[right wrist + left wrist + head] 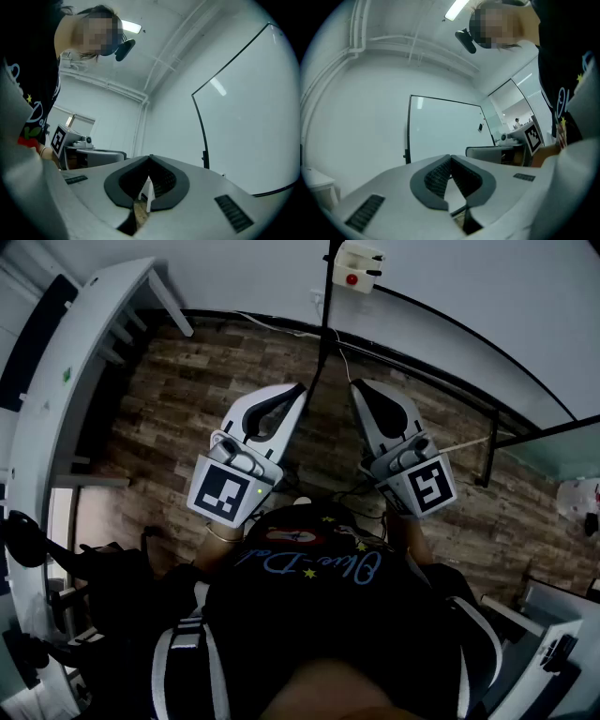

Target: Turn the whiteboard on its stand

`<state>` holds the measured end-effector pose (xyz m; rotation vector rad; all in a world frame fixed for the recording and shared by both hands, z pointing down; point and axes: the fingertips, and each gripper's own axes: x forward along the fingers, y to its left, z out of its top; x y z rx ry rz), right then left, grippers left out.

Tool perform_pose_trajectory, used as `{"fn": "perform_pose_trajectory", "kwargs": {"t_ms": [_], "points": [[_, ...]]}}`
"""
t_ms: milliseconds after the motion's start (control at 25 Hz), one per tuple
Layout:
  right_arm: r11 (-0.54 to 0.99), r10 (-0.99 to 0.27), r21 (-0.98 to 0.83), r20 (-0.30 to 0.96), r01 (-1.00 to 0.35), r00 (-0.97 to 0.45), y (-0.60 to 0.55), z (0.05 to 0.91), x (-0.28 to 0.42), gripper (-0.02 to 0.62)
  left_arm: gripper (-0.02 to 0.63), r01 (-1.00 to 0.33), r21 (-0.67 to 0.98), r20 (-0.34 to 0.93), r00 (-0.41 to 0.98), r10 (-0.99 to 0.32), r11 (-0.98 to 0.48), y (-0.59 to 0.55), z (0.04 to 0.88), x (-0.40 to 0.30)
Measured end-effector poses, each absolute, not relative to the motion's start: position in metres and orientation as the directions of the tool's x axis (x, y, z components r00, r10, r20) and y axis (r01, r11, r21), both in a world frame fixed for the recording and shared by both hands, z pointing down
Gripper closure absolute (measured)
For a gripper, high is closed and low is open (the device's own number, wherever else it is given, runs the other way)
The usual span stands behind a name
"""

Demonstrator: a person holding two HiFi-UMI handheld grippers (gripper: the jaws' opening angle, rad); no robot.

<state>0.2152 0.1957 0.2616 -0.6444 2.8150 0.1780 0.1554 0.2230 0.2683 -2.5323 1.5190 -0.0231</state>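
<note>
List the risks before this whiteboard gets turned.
The left gripper and right gripper are both shut and empty. Pushing the whiteboard with closed jaws may slip off its thin frame. The cable hanging between them in the head view could snag as the board swings.

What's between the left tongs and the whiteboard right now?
Nothing: in the left gripper view, the stretch from the shut left tongs to the whiteboard is bare.

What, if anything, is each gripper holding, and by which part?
Nothing. The left gripper and right gripper both have jaws shut together, empty; the black-framed white whiteboard stands ahead, untouched.
</note>
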Motion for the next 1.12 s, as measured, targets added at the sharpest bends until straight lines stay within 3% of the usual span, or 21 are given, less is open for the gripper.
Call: {"fn": "perform_pose_trajectory", "kwargs": {"t_ms": [320, 1120], "points": [[0.887, -0.424, 0.019, -0.357, -0.46, -0.832, 0.191, 0.25, 0.231, 0.577, 0.581, -0.882, -0.185, -0.091, 0.455, -0.886, -0.434, 0.225, 0.263, 0.15], [0.902, -0.41, -0.013, -0.336, -0.432, -0.848, 0.187, 0.265, 0.253, 0.577, 0.581, -0.874, -0.222, -0.08, 0.459, -0.885, -0.433, 0.221, 0.271, 0.176]]}}
